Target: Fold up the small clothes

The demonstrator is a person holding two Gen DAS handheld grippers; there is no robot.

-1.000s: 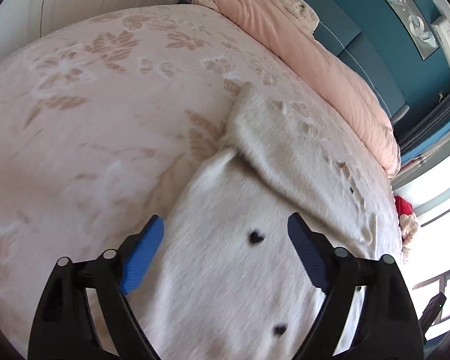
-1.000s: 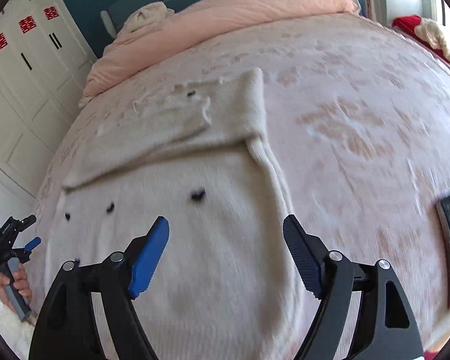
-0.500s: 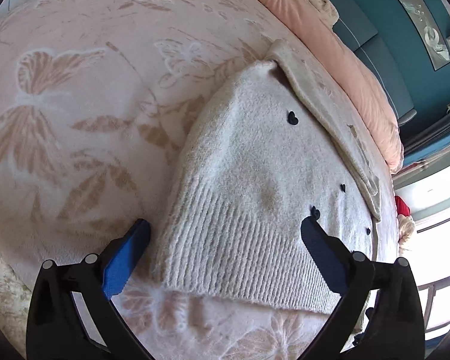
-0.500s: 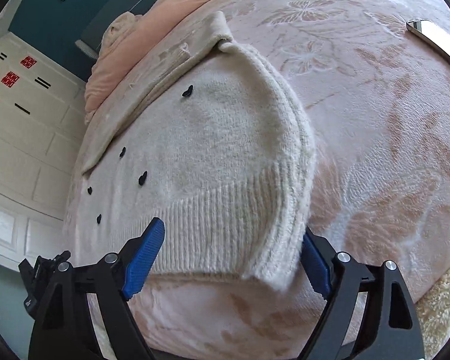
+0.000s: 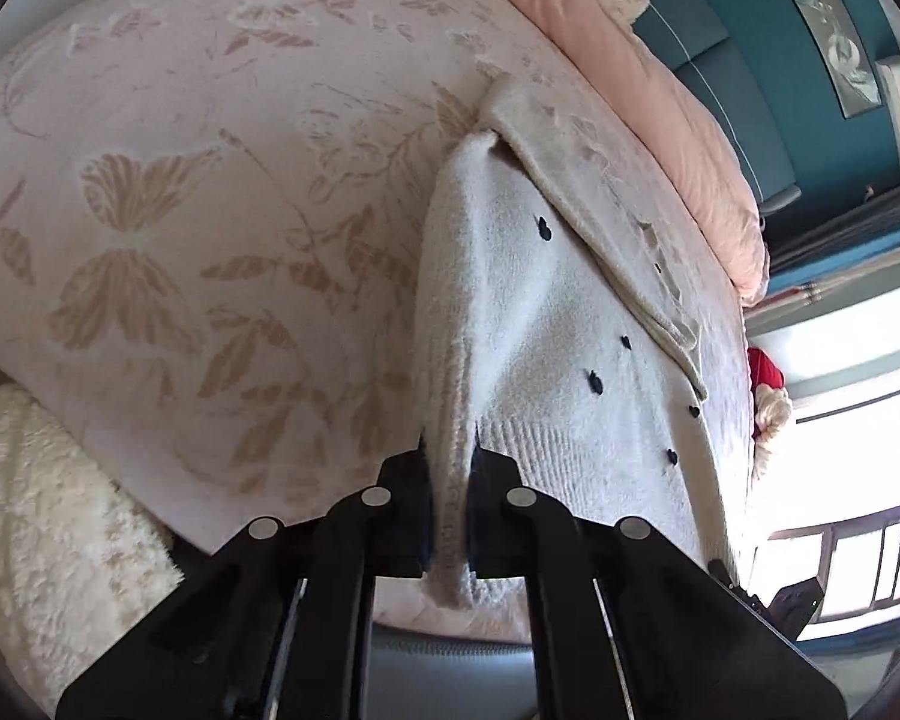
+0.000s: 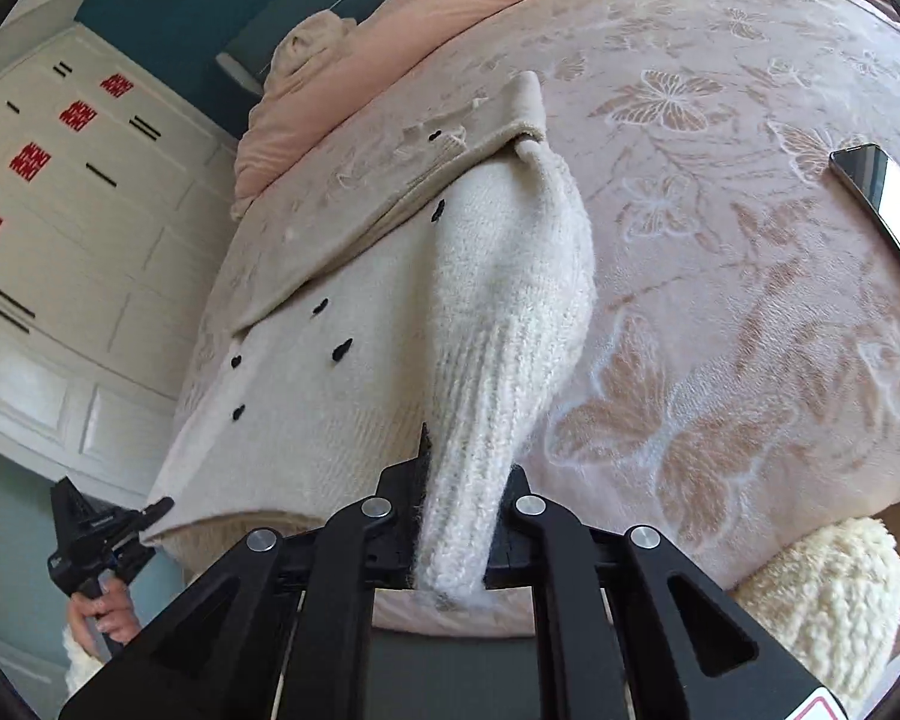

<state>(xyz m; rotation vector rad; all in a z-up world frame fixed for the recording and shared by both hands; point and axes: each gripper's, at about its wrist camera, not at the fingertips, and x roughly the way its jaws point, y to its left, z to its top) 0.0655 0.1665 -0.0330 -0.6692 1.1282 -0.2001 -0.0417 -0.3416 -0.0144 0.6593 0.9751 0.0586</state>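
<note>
A small cream knitted cardigan (image 5: 546,324) with black heart buttons lies on the pink butterfly bedspread (image 5: 180,210), its collar end folded over. My left gripper (image 5: 450,480) is shut on the ribbed hem at the cardigan's left corner. My right gripper (image 6: 456,480) is shut on the ribbed hem at the cardigan's right corner (image 6: 498,312), which rises in a ridge. The left gripper also shows in the right wrist view (image 6: 108,534) at the garment's far corner, held by a hand.
A pink duvet (image 5: 630,90) is piled along the bed's head side. A phone (image 6: 882,204) lies on the bedspread to the right. A fluffy white sleeve (image 5: 48,516) sits at the bed's near edge. White wardrobe doors (image 6: 60,228) stand beyond the bed.
Both grippers were open over the cardigan's hem and have pulled back to the bed's near edge. Both have shut on the hem corners, bunching the knit.
</note>
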